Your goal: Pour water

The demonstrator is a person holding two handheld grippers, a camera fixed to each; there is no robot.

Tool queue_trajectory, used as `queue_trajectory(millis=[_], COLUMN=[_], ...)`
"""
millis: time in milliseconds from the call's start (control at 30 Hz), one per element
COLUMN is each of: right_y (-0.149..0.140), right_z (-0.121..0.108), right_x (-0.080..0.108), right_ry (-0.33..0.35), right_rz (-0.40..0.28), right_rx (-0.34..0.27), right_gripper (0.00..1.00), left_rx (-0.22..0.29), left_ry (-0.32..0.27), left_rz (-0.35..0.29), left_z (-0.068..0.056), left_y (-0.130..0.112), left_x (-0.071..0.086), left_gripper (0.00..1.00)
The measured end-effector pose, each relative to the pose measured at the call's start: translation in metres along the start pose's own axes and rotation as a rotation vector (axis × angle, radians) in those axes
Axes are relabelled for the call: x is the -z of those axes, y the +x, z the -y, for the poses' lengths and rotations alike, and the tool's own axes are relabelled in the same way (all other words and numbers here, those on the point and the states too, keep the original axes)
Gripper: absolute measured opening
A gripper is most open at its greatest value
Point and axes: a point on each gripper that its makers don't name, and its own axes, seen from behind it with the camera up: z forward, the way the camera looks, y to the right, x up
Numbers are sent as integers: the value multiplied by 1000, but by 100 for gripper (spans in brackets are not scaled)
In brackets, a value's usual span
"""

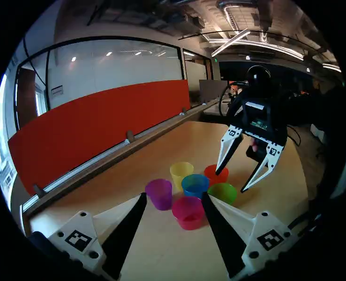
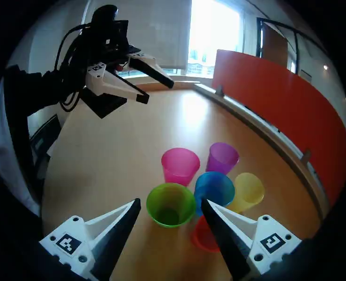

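While six cups (image 1: 195, 185) crowd the table (image 1: 182, 140), left tongs (image 1: 173, 194) and right tongs (image 2: 169, 201) gape empty, orange divider (image 1: 93, 122) alongside.

Cups (image 1: 195, 184) clustered on table (image 1: 182, 140), seemingly touching.

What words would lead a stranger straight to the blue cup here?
Find the long wooden table beside the orange-red partition. Six coloured cups stand bunched together on it. The blue cup is the one in the middle, ringed by the purple, yellow, red, green and pink ones.
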Motion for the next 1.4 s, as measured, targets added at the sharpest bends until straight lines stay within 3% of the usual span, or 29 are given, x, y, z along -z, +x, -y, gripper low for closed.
queue_trajectory(millis=[1400], right_y=[-21], right_z=[0], right_x=[-39], right_ry=[16], right_rz=[80], right_rx=[23], right_gripper=[100], left_rx=[11], left_ry=[-6], left_rz=[3], left_z=[1], left_y=[-11], left_x=[-3], left_gripper=[86])
